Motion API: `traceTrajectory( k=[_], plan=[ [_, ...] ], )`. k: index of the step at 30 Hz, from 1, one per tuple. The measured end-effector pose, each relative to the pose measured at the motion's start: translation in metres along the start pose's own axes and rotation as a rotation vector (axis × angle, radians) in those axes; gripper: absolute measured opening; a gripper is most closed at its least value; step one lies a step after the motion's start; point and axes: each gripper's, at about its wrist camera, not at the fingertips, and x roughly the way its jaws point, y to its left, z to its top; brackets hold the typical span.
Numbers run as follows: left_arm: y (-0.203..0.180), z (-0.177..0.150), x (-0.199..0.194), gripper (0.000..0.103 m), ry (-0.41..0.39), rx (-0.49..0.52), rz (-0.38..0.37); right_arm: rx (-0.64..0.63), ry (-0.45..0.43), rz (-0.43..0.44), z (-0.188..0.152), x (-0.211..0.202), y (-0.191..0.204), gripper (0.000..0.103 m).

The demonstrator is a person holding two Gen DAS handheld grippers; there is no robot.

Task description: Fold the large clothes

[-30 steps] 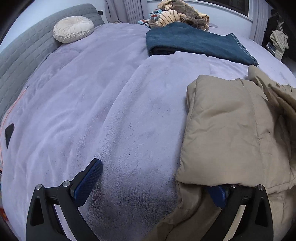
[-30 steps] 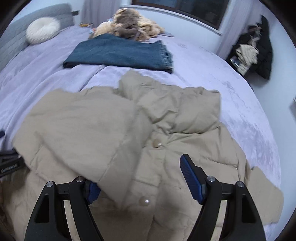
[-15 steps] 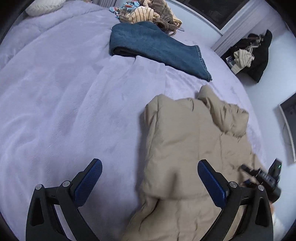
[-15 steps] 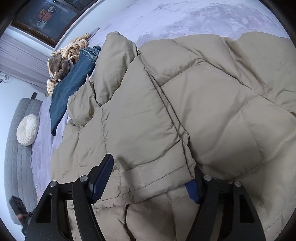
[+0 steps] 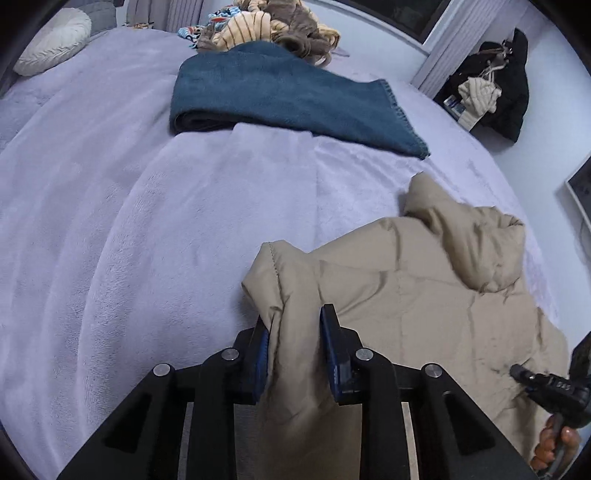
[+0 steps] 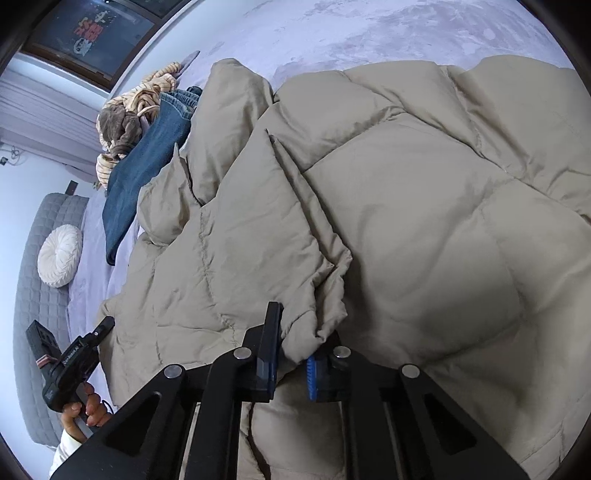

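Left wrist view: our lilac bed (image 5: 129, 240) fills the room, our tan coat (image 5: 424, 295) on its near side, jeans (image 5: 288, 96) beyond, a pillow (image 5: 51, 40) by the headboard. Our left gripper (image 5: 295, 350) and right gripper (image 6: 291, 354) are closing, each pinching the coat's edge.

Little can be read here. In the right wrist view, the black handle of the left gripper (image 6: 79, 356) bears small white lettering that looks like "Contract AI", though it is too tiny to be sure. Far above that handle, the dark window (image 6: 92, 35) shows red and white characters, too blurred to read. In the left wrist view, the right gripper (image 5: 554, 386) carries faint unreadable marks.
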Motion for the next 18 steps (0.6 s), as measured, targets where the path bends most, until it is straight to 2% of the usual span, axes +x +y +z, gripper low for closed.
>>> traceTrajectory(
  k=[2, 5, 6, 7, 10, 11, 12, 13, 15, 18],
  plan=[
    [0.006, -0.002, 0.015, 0.029, 0.011, 0.002, 0.035, 0.012, -0.003, -0.027, -0.006, 0.008, -0.001, 0.011],
    [0.003, -0.001, 0.015, 0.059, -0.013, -0.003, 0.140, 0.033, -0.027, -0.048, -0.009, 0.007, -0.003, 0.010],
    [0.002, 0.000, 0.010, 0.074, -0.027, 0.000, 0.192, 0.035, -0.026, -0.053, -0.009, 0.004, -0.004, 0.010],
    [0.003, 0.001, 0.003, 0.078, -0.044, 0.005, 0.241, 0.037, -0.019, -0.058, -0.008, 0.000, -0.005, 0.011],
    [0.011, 0.002, -0.023, 0.078, -0.080, 0.029, 0.277, 0.032, -0.028, -0.090, -0.005, -0.021, -0.011, 0.032],
    [0.014, 0.002, -0.035, 0.078, -0.097, 0.038, 0.286, 0.018, -0.054, -0.115, -0.004, -0.033, -0.012, 0.034],
    [0.014, 0.002, -0.045, 0.077, -0.107, 0.050, 0.280, 0.007, -0.081, -0.133, -0.003, -0.044, -0.014, 0.034],
    [0.013, 0.002, -0.054, 0.072, -0.117, 0.058, 0.264, -0.008, -0.117, -0.144, -0.001, -0.057, -0.015, 0.034],
    [0.008, -0.002, -0.068, 0.057, -0.118, 0.069, 0.209, -0.044, -0.157, -0.132, 0.004, -0.071, -0.010, 0.034],
    [-0.009, -0.017, -0.067, 0.057, -0.075, 0.095, 0.140, -0.157, -0.157, -0.102, 0.012, -0.071, 0.011, 0.026]
  ],
)
